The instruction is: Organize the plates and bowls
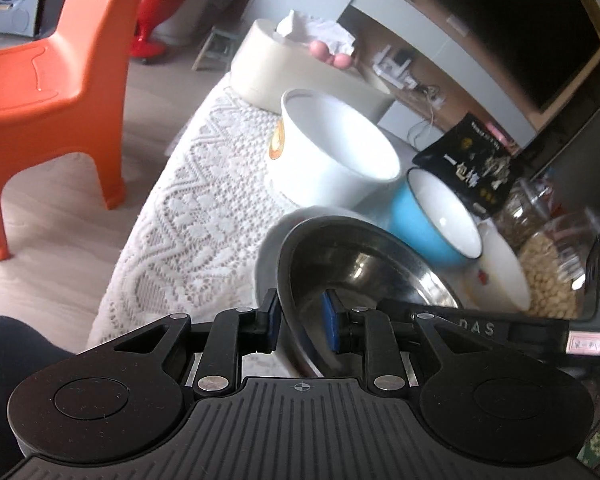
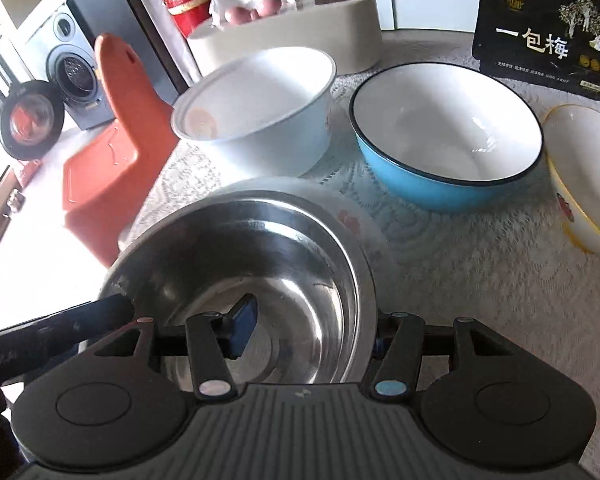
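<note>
A steel bowl (image 1: 360, 272) (image 2: 260, 264) hangs just over a white plate (image 1: 268, 256) (image 2: 340, 208) on the lace-covered table. My left gripper (image 1: 302, 322) is shut on the bowl's near rim, blue pads on either side of the wall. My right gripper (image 2: 312, 332) grips the opposite side, one pad inside the bowl and the other hidden behind the rim. Behind stand a large white bowl (image 1: 332, 148) (image 2: 260, 108), a blue bowl (image 1: 432, 220) (image 2: 448, 140) and a yellow-rimmed white bowl (image 1: 500, 276) (image 2: 584, 176), all upright.
A cream oval container (image 1: 292, 68) (image 2: 340, 40) with eggs and tissue sits at the table's back. A black snack bag (image 1: 476, 168) (image 2: 540, 32) and glass jars (image 1: 552, 276) stand beyond the bowls. An orange chair (image 1: 48, 80) stands beside the table's left edge (image 1: 140, 240).
</note>
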`<state>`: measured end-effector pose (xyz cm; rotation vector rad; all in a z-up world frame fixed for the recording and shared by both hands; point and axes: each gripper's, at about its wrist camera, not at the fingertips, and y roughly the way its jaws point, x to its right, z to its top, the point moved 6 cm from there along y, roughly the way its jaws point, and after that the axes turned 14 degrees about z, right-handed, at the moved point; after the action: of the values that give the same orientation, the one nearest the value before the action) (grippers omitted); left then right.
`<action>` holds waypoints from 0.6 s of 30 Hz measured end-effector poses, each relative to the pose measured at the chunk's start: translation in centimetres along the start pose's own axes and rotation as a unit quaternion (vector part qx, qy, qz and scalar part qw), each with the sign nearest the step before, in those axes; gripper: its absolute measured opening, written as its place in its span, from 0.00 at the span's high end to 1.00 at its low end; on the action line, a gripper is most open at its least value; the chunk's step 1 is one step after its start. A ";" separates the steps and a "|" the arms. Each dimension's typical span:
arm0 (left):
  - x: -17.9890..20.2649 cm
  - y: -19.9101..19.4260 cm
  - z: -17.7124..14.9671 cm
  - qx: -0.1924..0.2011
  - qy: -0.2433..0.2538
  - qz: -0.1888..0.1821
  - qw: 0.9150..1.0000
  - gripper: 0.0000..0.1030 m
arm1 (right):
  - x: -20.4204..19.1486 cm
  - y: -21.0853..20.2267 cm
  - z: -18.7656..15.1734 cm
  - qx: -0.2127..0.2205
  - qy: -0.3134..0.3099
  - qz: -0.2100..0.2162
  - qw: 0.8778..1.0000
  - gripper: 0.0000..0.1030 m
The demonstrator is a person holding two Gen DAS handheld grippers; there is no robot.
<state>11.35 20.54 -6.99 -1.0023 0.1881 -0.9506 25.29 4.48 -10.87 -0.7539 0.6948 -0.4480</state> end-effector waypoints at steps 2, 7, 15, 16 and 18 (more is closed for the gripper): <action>0.0 0.4 -0.3 0.001 0.012 0.006 1.000 0.77 | 0.1 0.3 0.0 0.004 -0.007 0.000 1.000 0.47; -0.5 0.5 0.0 0.014 0.014 0.000 1.000 0.77 | -0.7 0.0 -0.7 0.023 -0.029 -0.017 0.999 0.48; -2.5 0.1 1.1 0.023 -0.018 0.016 0.999 0.76 | -1.4 -1.4 -0.7 0.059 -0.072 -0.050 0.994 0.43; -2.8 0.3 1.2 0.023 -0.019 0.026 0.999 0.76 | -1.2 -1.8 -0.7 0.068 -0.074 -0.058 0.993 0.40; -3.1 0.7 1.3 0.020 -0.023 0.035 0.999 0.76 | -0.7 -2.0 -0.4 0.080 -0.081 -0.079 0.990 0.38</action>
<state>10.56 23.83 -7.68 -0.9743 0.1630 -0.8640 24.27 3.37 -9.28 -0.6875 0.4431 -0.5722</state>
